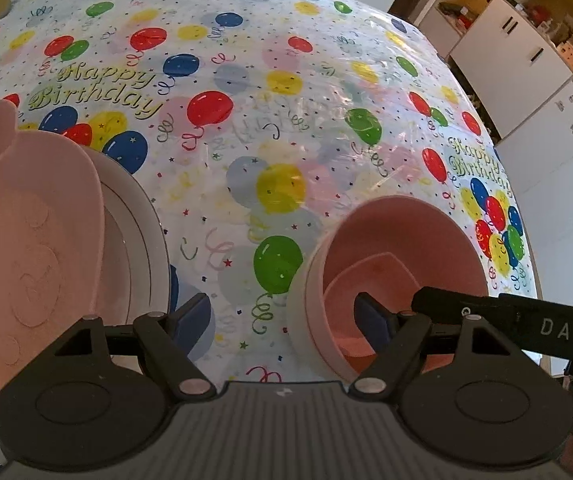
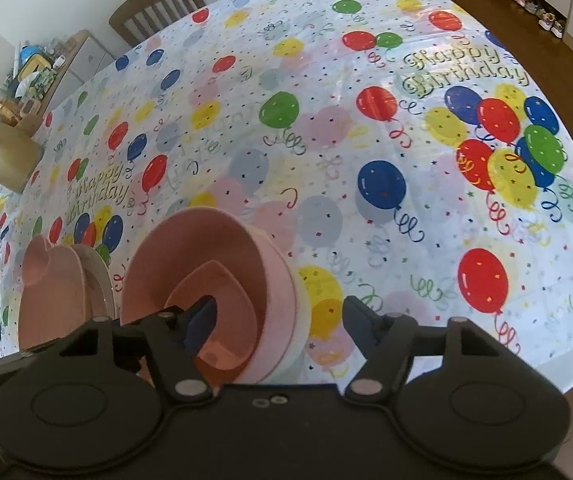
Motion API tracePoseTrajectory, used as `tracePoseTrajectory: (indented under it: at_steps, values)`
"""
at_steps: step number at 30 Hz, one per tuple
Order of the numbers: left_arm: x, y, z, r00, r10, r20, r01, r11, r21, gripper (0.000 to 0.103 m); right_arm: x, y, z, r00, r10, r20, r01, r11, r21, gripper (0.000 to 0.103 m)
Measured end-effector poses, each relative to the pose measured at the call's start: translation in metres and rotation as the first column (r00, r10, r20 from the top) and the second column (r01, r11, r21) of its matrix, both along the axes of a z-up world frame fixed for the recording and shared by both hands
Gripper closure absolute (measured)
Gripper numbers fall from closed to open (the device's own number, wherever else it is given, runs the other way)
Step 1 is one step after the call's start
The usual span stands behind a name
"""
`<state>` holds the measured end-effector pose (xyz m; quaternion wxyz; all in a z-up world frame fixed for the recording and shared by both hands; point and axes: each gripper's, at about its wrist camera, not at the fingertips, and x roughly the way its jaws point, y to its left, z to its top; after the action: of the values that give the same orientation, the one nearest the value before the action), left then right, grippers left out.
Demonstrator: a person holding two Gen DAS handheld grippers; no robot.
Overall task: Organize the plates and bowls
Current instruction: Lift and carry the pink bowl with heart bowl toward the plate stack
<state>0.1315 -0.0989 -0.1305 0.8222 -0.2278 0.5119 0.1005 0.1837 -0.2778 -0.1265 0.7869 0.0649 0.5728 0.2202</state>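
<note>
A pink bowl [image 1: 398,248] with a smaller pink bowl nested inside stands on the balloon tablecloth [image 1: 270,128], on a pale bowl beneath. A pink bear-shaped plate [image 1: 26,232] lies on a white plate [image 1: 142,240] at the left. My left gripper [image 1: 282,316] is open, between the plates and the bowls; its right finger [image 1: 370,316] reaches over the bowl rim. In the right wrist view the bowl stack [image 2: 214,272] is at lower left, the plates [image 2: 50,292] further left. My right gripper [image 2: 278,320] is open, its left finger [image 2: 202,316] inside the bowl, the bowl wall between the jaws.
A wooden chair [image 2: 154,4] and a cluttered side cabinet [image 2: 38,76] stand beyond the table's far side. White kitchen cabinets [image 1: 526,60] lie to the right past the table edge. A tan object [image 2: 2,152] sits at the table's left end.
</note>
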Motion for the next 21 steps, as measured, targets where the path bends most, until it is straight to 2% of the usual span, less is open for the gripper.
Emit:
tracePoseTrajectory:
  at_steps: [3,5,9,11,21]
  values:
    - [0.001,0.001,-0.003,1.000,0.010,-0.002,-0.010,1.000,-0.013,0.029,0.003,0.002,-0.002,1.000,0.009,-0.003,-0.009,1.000,-0.011,0.044]
    - [0.003,0.000,-0.005,1.000,0.012,-0.008,-0.012,1.000,-0.020,0.038,0.004,0.004,-0.004,1.000,0.018,-0.010,-0.018,0.999,-0.026,0.049]
    - [0.005,-0.001,-0.008,1.000,0.006,-0.014,-0.006,0.999,-0.037,0.049,0.005,0.005,-0.007,0.999,0.024,-0.024,-0.025,0.999,-0.035,0.056]
    - [0.006,-0.003,-0.009,1.000,-0.001,-0.020,0.000,0.999,-0.042,0.060,0.005,0.007,-0.008,0.999,0.031,-0.028,-0.032,0.999,-0.040,0.058]
    - [0.010,-0.009,-0.006,0.999,-0.036,-0.015,0.035,0.998,-0.054,0.075,-0.001,0.013,-0.008,0.998,0.059,-0.029,-0.061,0.995,-0.073,0.075]
